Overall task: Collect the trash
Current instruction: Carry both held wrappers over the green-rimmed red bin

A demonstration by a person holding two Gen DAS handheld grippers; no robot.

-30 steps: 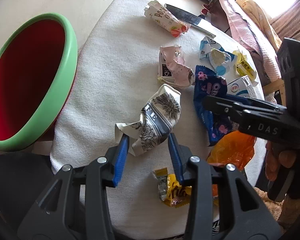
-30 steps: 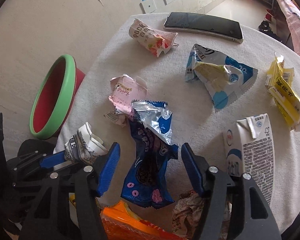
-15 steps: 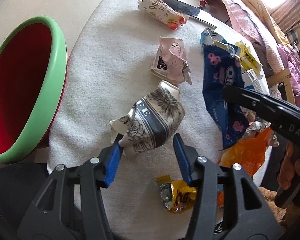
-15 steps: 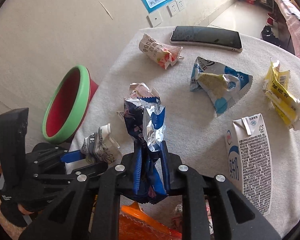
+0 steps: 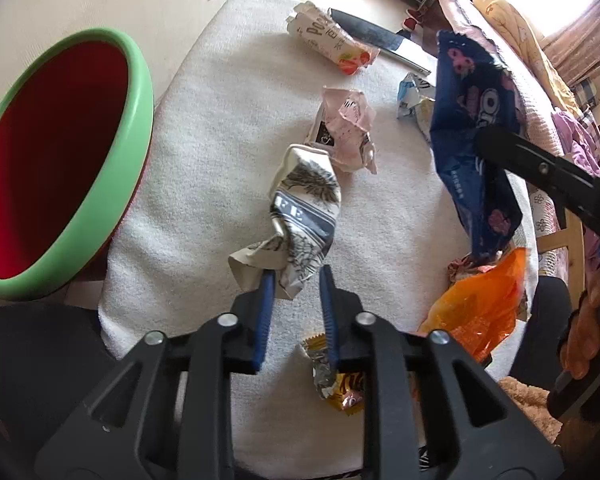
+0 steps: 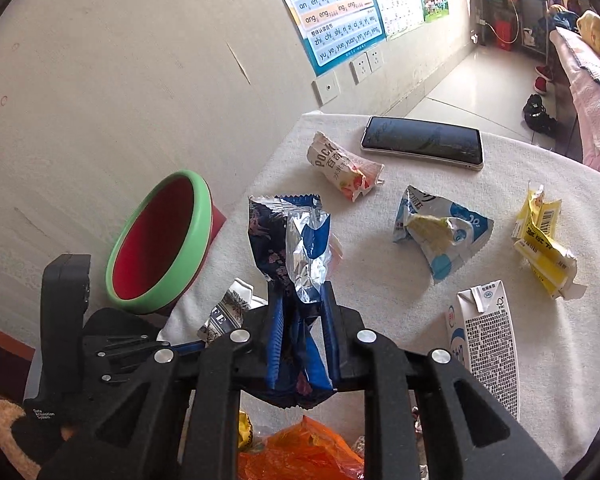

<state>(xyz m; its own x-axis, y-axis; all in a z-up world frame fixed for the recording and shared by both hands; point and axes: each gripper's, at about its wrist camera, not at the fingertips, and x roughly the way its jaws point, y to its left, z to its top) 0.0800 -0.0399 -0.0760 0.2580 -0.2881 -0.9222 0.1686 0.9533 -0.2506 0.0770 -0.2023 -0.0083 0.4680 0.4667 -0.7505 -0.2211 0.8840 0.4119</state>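
Trash bin: red plastic basin with green rim [image 5: 56,152], at 9 o'clock beside the white cloth-covered tabletop [image 5: 204,184], likely the drop point.
Left gripper [image 5: 296,280]: nearly closed, pinching the crumpled floral paper cup [image 5: 300,216], lifted for carrying.
Right gripper [image 6: 300,312]: clamped on the dark blue foil wrapper [image 6: 292,240], at 3 o'clock.
Hidden: orange plastic bag [image 5: 476,312] partly cut off; wrapper's lower end obscured.

Bin [image 6: 160,240] off table's [image 6: 560,360] left edge. Phone [image 6: 422,142] at far edge; snack box [image 6: 342,166] just before it, to its left. Torn pouch [image 6: 440,236] mid-table, carton scraps [image 6: 544,240] right of it, milk carton [image 6: 486,340] nearer, bag [image 6: 300,456] at near edge.
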